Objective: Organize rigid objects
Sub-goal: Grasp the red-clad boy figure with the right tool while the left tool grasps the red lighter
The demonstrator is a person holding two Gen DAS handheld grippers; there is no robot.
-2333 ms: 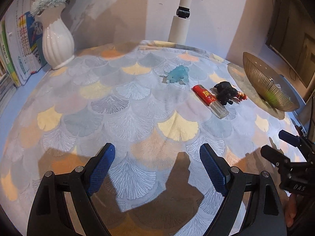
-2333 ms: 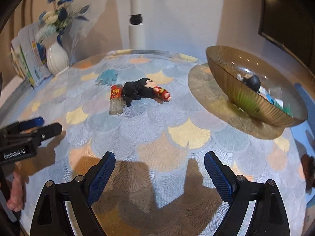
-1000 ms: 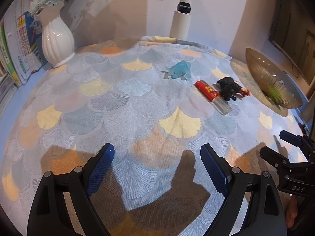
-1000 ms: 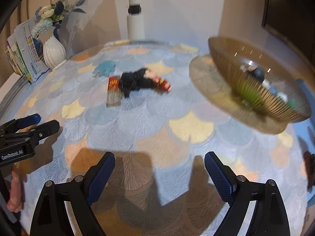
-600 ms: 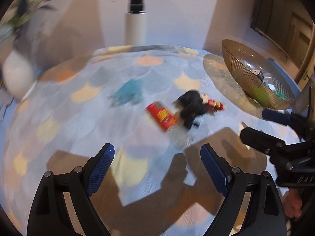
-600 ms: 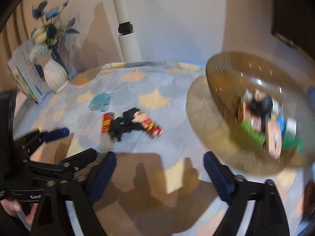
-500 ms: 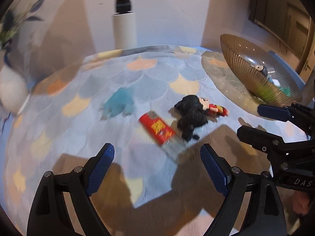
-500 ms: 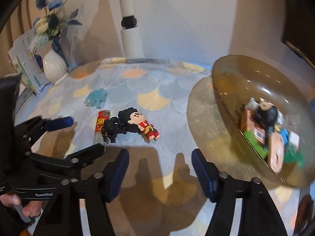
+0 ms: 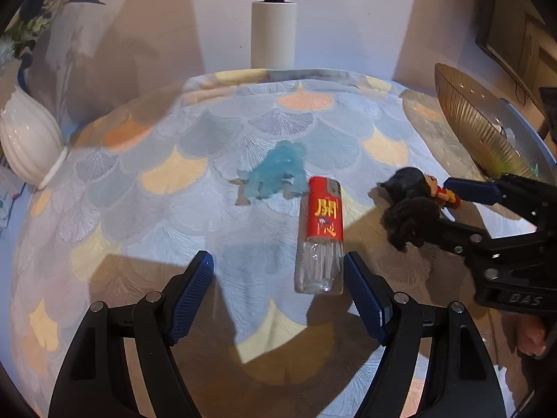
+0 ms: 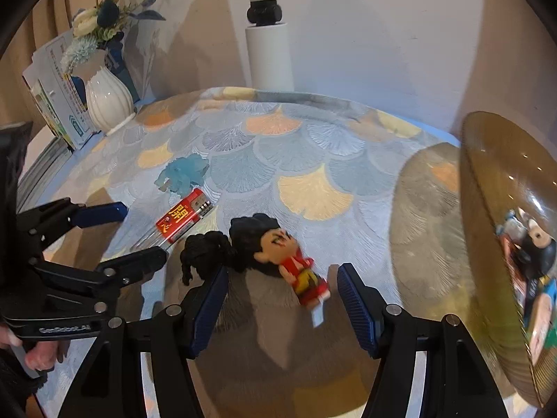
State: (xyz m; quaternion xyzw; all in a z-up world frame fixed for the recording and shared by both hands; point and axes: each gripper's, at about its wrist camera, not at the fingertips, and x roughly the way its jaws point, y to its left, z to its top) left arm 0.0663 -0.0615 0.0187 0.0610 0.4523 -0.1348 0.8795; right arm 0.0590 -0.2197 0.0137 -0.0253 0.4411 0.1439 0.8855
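A red-labelled clear lighter (image 9: 322, 237) lies on the patterned tablecloth, its clear end just ahead of my open left gripper (image 9: 278, 296), near the right finger. A translucent blue toy (image 9: 275, 174) lies beyond it. A black-haired figurine in red (image 10: 278, 254) and a black curly hair piece (image 10: 202, 254) lie between the fingers of my open right gripper (image 10: 282, 303). The right gripper also shows in the left wrist view (image 9: 463, 209), around the figurine (image 9: 414, 188). The lighter (image 10: 184, 219) and the blue toy (image 10: 184, 174) show in the right wrist view.
An amber ribbed glass bowl (image 10: 487, 188) with several small toys stands at the right, also in the left wrist view (image 9: 477, 122). A white vase (image 10: 108, 101) with flowers and booklets stand at the back left. A white pole (image 9: 273, 31) rises behind the table.
Both grippers have moved forward to the objects. The left one has come up to the lighter; the right one has narrowed and now straddles the figurine.
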